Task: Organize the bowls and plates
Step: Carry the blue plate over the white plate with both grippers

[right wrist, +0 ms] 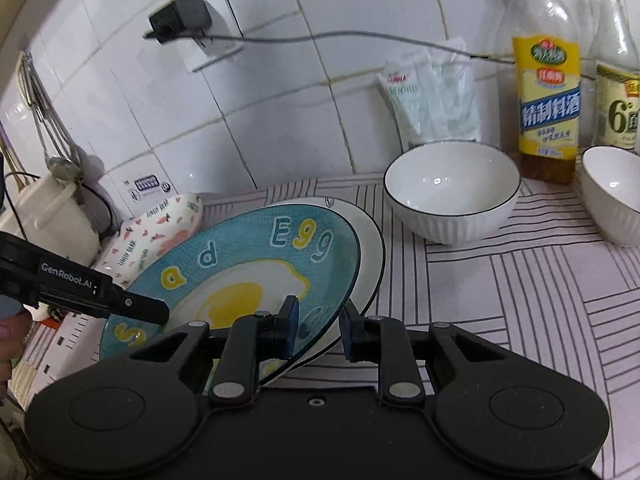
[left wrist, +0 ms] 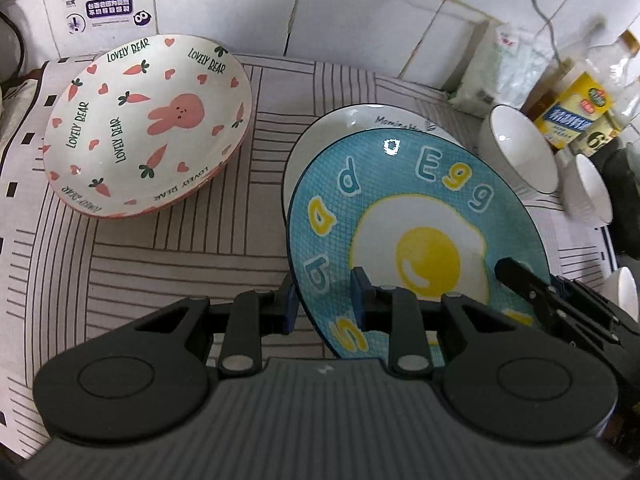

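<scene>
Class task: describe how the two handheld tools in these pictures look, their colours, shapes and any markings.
Both are matte black plastic: the left tool and right tool each have a ribbed body, two round discs, silver rivets and dark blue pads. White "GenRobot.AI" lettering marks the left tool's side.

your left black two-finger gripper (left wrist: pixel 325 300) points steeply down, its blue-padded fingers (left wrist: pixel 289 305) closed across the near left rim of the tilted blue egg-print plate (left wrist: pixel 400 184), one finger outside the rim and one on the face. your right black two-finger gripper (right wrist: pixel 318 330) points down at a shallower slant and clamps the same plate's right rim, one pad (right wrist: pixel 291 328) on the printed face, the other behind the edge. each gripper shows in the other's view, reaching in from the side. a bit of your hand (right wrist: pixel 10 336) shows at the right wrist view's left edge.
</scene>
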A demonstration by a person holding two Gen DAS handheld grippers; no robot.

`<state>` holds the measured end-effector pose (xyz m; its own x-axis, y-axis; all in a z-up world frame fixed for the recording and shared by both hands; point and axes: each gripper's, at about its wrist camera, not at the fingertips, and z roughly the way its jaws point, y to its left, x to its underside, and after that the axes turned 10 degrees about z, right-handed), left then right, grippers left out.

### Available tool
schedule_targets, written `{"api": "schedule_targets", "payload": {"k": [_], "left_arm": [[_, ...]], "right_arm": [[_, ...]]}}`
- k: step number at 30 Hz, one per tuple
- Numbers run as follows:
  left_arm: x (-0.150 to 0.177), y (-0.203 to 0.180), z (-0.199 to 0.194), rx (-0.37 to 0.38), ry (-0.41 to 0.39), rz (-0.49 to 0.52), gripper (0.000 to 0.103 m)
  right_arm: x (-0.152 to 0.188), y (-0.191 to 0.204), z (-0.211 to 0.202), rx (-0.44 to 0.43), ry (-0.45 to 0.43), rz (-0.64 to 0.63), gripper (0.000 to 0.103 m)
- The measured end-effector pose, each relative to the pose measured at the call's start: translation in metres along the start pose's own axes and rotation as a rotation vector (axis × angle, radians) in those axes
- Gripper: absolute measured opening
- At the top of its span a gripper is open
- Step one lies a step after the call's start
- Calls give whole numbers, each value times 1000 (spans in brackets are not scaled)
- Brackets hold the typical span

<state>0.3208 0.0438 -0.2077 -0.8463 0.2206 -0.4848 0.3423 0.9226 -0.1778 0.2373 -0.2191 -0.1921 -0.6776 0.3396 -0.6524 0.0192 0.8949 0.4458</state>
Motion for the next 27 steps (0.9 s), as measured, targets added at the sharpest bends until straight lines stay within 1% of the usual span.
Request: {"api": "schedule_targets", "payload": {"k": [5,10,17,20,27], "left_arm": [[-9,7,12,6,44,-23,25],[-13,12,20,4,67,-36,25],[-19,15,23,7,69,-29,25],[-21,15,27,11,80,-37,26],[-19,18,30,9,69,-65,26]], "right_arm": [[-3,4,13,37,25,-26,27],[-5,9,21,65,42,-47,27],[-10,14,26,98,45,-70,27],[-11,17,31,138,56,-89,29],[-6,30,35,205,36,-158,35]]}}
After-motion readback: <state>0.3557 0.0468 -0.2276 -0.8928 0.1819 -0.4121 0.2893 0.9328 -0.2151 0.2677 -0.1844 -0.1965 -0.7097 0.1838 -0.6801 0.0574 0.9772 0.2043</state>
